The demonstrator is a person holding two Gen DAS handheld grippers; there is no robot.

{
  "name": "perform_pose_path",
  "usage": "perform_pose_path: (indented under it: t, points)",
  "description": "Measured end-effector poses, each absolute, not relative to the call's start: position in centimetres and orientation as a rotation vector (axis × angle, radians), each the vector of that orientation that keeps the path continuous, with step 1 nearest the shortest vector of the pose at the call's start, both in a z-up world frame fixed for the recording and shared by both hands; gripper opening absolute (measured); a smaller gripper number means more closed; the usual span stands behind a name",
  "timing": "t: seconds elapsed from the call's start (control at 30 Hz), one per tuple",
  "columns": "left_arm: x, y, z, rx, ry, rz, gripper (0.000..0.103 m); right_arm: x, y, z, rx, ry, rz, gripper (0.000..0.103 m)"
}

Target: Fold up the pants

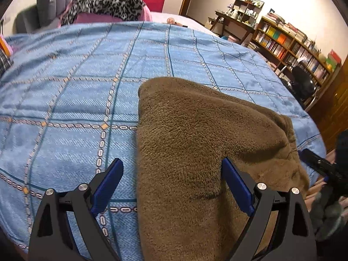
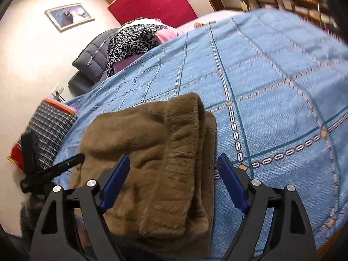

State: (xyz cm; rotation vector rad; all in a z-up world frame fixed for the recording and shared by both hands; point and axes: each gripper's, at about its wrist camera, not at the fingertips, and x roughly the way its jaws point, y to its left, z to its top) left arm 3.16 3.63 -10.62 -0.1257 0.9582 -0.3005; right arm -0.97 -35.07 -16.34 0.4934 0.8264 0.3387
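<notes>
Hovering both tongs wide and empty, left [image 1: 171, 184] and right [image 2: 174, 177], over the pants [image 1: 195, 152], which lie folded at the bed's [image 1: 65, 87] near edge; I judge them clear to regrip.

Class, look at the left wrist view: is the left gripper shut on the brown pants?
No. The left gripper stands wide open, straddling the edge of the brown pants on the blue blanket without pinching them.

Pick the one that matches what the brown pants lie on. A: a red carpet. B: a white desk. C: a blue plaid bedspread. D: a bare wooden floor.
C: the folded brown pants rest on the blue plaid bedspread, seen in both wrist views.
</notes>
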Motion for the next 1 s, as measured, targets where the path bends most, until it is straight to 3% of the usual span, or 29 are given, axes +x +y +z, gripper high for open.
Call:
perform_pose_path:
  t: [0.4, 0.87, 1.0]
  points:
    - [5.2, 4.7, -12.6, -0.293, 1.064, -0.406, 0.094, 1.8, -36.0, -20.4, 0.651, 0.968, 0.397, 0.089]
    - [6.6, 6.4, -15.3, -0.52, 1.172, -0.577, 0.095, 2.9, -33.3, -20.5, 0.579, 1.052, 0.496, 0.093]
    - [6.6, 7.0, -15.5, -0.565, 1.171, -0.625, 0.085, 3.4, -33.1, -20.6, 0.59, 1.064, 0.515, 0.092]
